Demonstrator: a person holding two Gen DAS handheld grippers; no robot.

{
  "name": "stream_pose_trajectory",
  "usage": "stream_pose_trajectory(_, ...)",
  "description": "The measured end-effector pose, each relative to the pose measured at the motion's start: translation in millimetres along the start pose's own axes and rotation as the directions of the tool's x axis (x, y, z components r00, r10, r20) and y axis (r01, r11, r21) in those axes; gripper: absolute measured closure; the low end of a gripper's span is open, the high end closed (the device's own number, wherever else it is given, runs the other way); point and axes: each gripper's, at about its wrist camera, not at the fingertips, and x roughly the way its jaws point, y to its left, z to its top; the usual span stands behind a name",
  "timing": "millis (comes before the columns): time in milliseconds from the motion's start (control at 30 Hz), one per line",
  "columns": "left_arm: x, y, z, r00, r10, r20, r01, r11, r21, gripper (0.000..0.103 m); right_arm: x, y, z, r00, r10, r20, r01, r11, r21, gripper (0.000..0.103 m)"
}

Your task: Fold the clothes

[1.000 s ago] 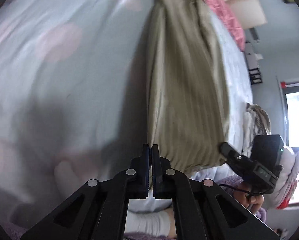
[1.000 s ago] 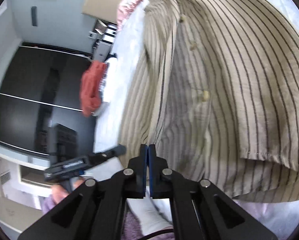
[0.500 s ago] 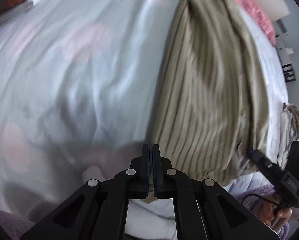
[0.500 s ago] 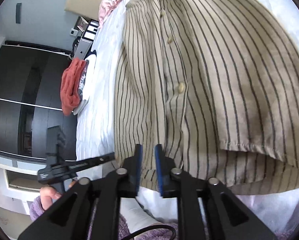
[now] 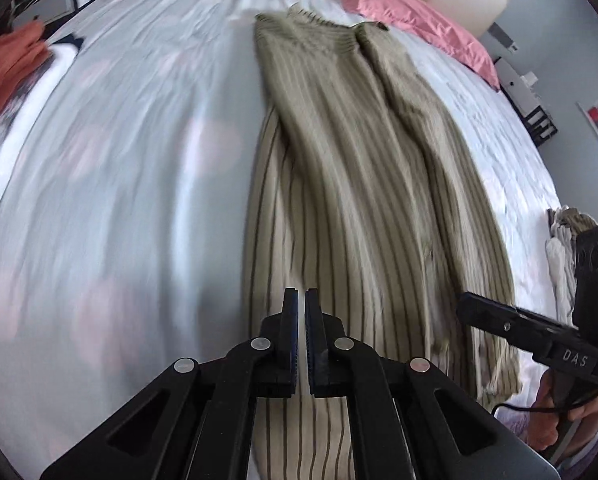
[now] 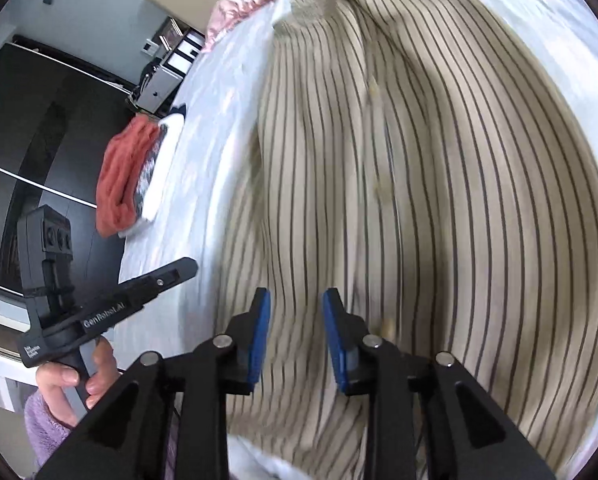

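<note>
The striped shirt [image 5: 363, 208] lies lengthwise on the bed [image 5: 131, 168], collar end toward the pink pillows [image 5: 415, 16] at the headboard, hem end toward the person. Its sides are folded in over the middle, so it forms a long narrow strip.

The left gripper [image 5: 301, 300] hangs over the hem end, close to the shirt's left edge. Its fingers [image 5: 291, 320] are clenched with only a sliver between them, and no cloth shows in that sliver. The right gripper [image 6: 297, 300] hangs over the same end, nearer the middle of the strip; its jaws are opening, and its blue pads [image 6: 261, 336] stand apart with nothing pinched between them, the shirt lying below. In the left view the right gripper shows at the shirt's right edge, held by a hand [image 5: 559, 412] in a purple sleeve.

To the left of the shirt the sheet is bare and wide as far as a stack of folded clothes [image 6: 135, 176], red on top, at the bed's left edge. To the right a narrower band of sheet runs to the far edge, where another pile [image 5: 561, 256] of pale cloth sits. Both views are blurred by motion.
</note>
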Motion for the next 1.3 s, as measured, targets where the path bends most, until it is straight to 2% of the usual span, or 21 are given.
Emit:
stream_pose_trajectory(33,10,1,11,1.0,-0.005,0.004,0.005,1.0,0.012,0.097,3,1,13,1.0,-0.016,0.008,0.016,1.0,-0.008,0.076)
stream_pose_trajectory(67,20,2,21,1.0,-0.011,0.008,0.011,1.0,0.025,0.091,7,1,27,0.999,-0.038,0.017,0.039,0.999,-0.019,0.076)
stream_pose_trajectory(100,27,1,27,1.0,-0.012,0.014,0.012,0.999,0.038,0.081,10,0,39,0.998,-0.06,0.024,0.06,0.998,-0.029,0.076)
stream_pose_trajectory(167,42,0,42,0.999,-0.006,0.042,0.002,0.997,0.072,0.073,17,-7,59,0.995,-0.091,0.034,0.092,0.995,-0.035,0.076)
stream_pose_trajectory(233,59,2,51,0.998,0.004,0.058,-0.01,0.994,0.104,0.071,26,-18,72,0.996,-0.087,0.031,0.088,0.996,-0.026,0.076)
stream_pose_trajectory(333,82,11,62,0.998,0.022,0.051,-0.029,0.989,0.146,0.071,42,-33,82,0.999,-0.05,0.021,0.05,0.999,0.001,0.075)
stream_pose_trajectory(367,87,13,62,0.997,0.051,0.057,-0.06,0.985,0.164,0.071,48,-38,85,0.999,-0.036,0.018,0.036,0.999,0.01,0.076)
stream_pose_trajectory(433,92,16,66,0.994,0.074,0.075,-0.086,0.981,0.172,0.071,60,-43,89,1.0,-0.024,0.002,0.024,1.0,0.014,0.076)
stream_pose_trajectory(567,90,26,68,0.992,0.075,0.105,-0.091,0.983,0.159,0.072,68,-50,92,1.0,0.003,0.001,-0.003,1.0,-0.003,0.076)
stream_pose_trajectory(633,93,22,68,0.989,0.089,0.118,-0.109,0.979,0.173,0.076,71,-48,93,1.0,0.02,0.015,-0.02,1.0,-0.005,0.076)
stream_pose_trajectory(700,92,16,63,0.986,0.088,0.139,-0.116,0.971,0.21,0.092,70,-47,92,0.999,0.023,0.025,-0.023,1.0,-0.008,0.078)
stream_pose_trajectory(767,86,19,62,0.985,0.074,0.153,-0.102,0.977,0.189,0.099,69,-45,91,0.999,0.015,0.031,-0.014,1.0,-0.017,0.078)
stream_pose_trajectory(833,85,24,71,0.986,0.024,0.167,-0.046,0.99,0.132,0.1,66,-43,91,0.999,0.012,0.039,-0.012,1.0,-0.019,0.079)
stream_pose_trajectory(933,67,43,75,0.98,-0.054,0.193,0.047,0.998,0.037,0.1,61,-42,89,0.998,0.019,0.056,-0.018,1.0,-0.025,0.087)
stream_pose_trajectory(1000,68,57,77,0.979,-0.1,0.177,0.11,0.993,-0.045,0.1,58,-40,89,0.997,0.019,0.07,-0.017,0.999,-0.031,0.096)
stream_pose_trajectory(1067,72,77,77,0.983,-0.079,0.163,0.104,0.984,-0.146,0.101,57,-41,89,0.997,0.012,0.079,-0.009,0.999,-0.032,0.1)
stream_pose_trajectory(1167,78,111,75,0.985,-0.106,0.138,0.144,0.943,-0.301,0.101,58,-46,89,0.997,0.01,0.075,-0.009,1.0,-0.011,0.101)
stream_pose_trajectory(1233,81,106,82,0.989,-0.036,0.146,0.076,0.956,-0.285,0.101,60,-50,89,0.997,0.017,0.069,-0.018,1.0,0.008,0.101)
stream_pose_trajectory(1300,75,105,81,0.986,-0.032,0.162,0.077,0.958,-0.277,0.101,63,-52,90,0.998,0.031,0.062,-0.033,0.999,0.028,0.096)
